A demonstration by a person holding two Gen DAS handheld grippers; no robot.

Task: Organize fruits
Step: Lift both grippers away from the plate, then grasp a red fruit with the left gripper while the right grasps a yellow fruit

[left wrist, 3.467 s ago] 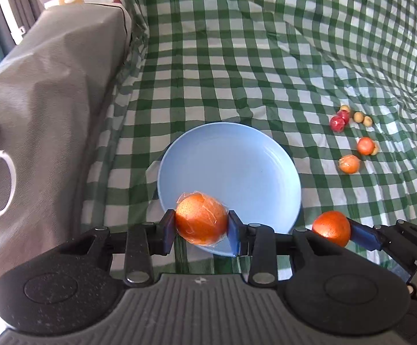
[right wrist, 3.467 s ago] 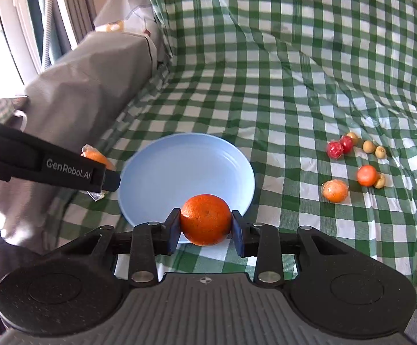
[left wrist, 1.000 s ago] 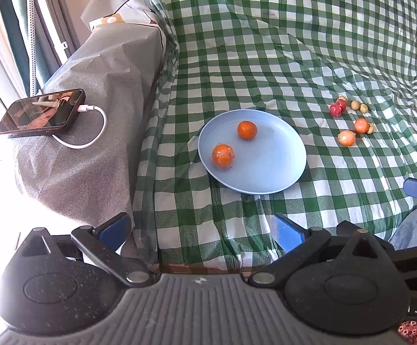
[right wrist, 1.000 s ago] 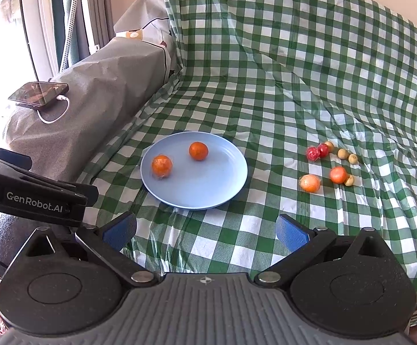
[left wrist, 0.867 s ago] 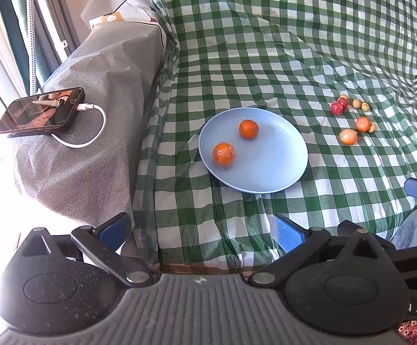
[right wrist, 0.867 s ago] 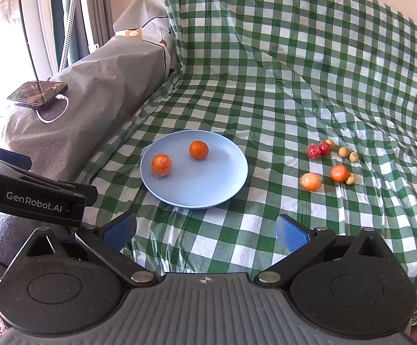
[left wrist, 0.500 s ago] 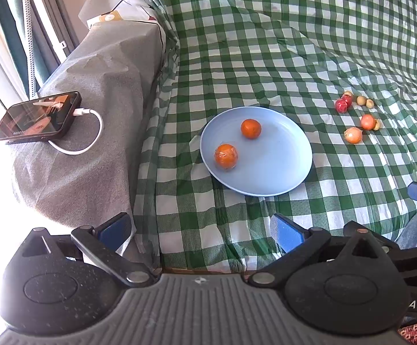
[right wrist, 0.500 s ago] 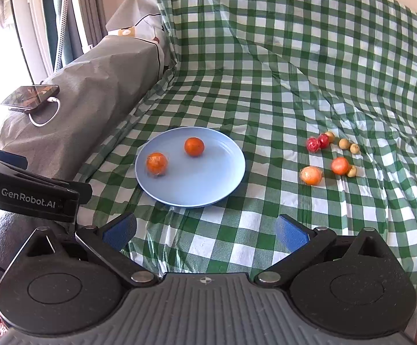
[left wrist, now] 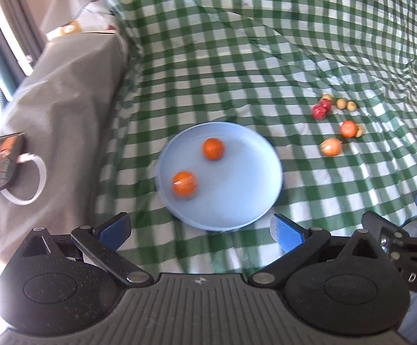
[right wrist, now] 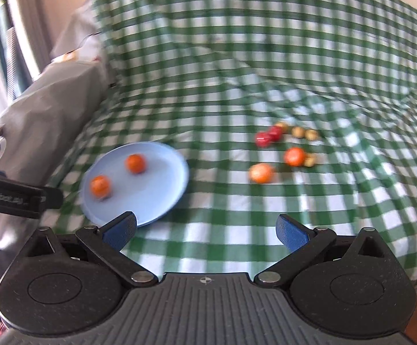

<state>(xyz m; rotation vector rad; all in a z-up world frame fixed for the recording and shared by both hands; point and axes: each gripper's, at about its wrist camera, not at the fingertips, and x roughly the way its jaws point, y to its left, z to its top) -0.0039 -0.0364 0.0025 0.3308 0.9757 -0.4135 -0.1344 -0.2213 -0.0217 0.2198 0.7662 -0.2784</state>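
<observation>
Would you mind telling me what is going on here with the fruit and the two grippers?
A person is sorting fruit with two handheld grippers. Two oranges already lie on the blue plate. The left gripper and right gripper are both open, holding nothing, near the plate's front edge. Small fruits remain on the checked cloth: two red ones, two orange ones and several small tan ones.

Left hand-held gripper (left wrist: pixel 200 231) jaws spread wide, right hand-held gripper (right wrist: pixel 205 231) likewise, both empty
</observation>
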